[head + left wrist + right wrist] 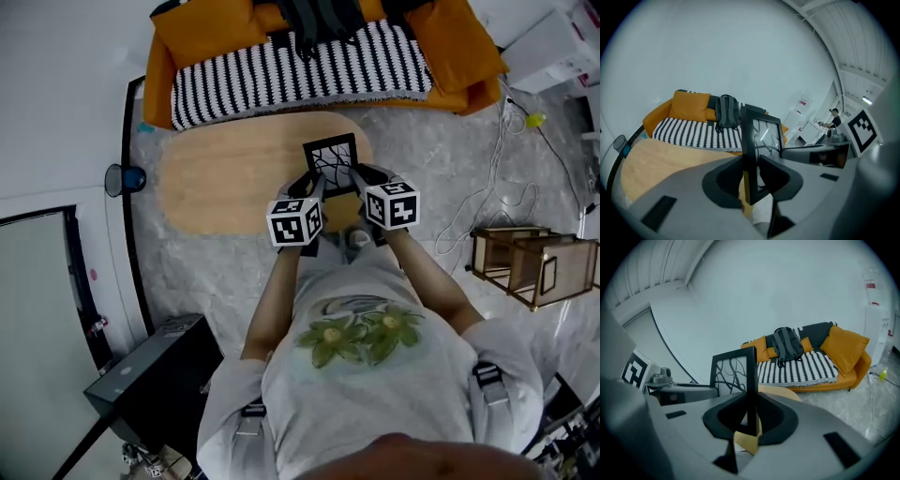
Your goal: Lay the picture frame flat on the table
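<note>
Striped sofa (pixel 281 75) and backpack (pixel 319 21) stand behind the held picture frame (pixel 330 159).

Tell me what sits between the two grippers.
The picture frame: the left gripper clamps its left edge and the right gripper its right edge. The head view shows this, and both gripper views confirm the grips.

The picture frame (pixel 330 167) is matt black with glossy glass, the table (pixel 216 183) smooth pale wood.
</note>
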Demonstrator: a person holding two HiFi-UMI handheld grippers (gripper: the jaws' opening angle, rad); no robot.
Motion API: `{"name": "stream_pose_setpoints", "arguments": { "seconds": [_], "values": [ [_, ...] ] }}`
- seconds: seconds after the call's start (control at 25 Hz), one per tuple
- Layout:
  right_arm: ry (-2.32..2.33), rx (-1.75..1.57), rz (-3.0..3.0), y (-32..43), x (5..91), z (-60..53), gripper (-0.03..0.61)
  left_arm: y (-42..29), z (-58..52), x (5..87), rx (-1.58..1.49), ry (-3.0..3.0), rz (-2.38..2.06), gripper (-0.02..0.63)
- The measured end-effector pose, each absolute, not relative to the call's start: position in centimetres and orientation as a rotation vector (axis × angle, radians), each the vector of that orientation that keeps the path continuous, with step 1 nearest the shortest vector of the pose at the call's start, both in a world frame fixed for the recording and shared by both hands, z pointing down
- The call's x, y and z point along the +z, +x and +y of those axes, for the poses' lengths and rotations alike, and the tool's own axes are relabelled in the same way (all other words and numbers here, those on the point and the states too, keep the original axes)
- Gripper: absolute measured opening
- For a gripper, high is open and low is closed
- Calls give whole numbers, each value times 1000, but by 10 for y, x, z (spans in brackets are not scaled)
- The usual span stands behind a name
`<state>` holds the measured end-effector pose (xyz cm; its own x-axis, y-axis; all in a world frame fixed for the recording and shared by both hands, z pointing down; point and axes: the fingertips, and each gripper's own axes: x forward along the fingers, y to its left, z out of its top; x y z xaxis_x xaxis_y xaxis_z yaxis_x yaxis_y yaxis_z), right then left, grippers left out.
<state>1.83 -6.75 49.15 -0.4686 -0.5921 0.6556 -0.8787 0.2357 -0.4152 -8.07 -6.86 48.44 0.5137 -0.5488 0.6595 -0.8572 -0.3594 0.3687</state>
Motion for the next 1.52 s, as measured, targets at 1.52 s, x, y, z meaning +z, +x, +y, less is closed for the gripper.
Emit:
{"name": "stream_pose_setpoints", "arguments": {
  "seconds": [1.52],
  "values": [
    [1285,1249,-1928,31,641,-115,77,-68,-121,643,754,1927,-904,123]
  ]
}}
